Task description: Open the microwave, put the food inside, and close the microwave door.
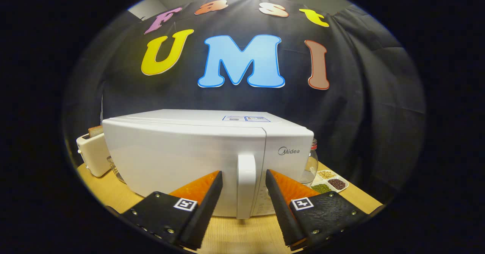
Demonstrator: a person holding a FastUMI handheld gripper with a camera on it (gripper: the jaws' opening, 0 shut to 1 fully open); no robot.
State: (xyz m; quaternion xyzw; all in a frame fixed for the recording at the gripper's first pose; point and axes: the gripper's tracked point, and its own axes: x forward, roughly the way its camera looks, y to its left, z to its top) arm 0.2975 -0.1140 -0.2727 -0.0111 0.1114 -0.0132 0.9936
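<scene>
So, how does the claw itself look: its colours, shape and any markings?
The claw has two wedge-shaped fingers with orange upper faces and black, finely toothed inner pads. Each finger sits on a black textured block fastened with small silver screws, and each block carries a square black-and-white marker tag.

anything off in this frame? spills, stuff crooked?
Nothing stands out. Microwave sits square on the table, door shut; open gripper straddles its handle. Toaster and bean tray look tidy.

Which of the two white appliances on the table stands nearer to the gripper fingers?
The microwave: its door handle stands between the open gripper fingers. The toaster stands farther back, beside it.
</scene>
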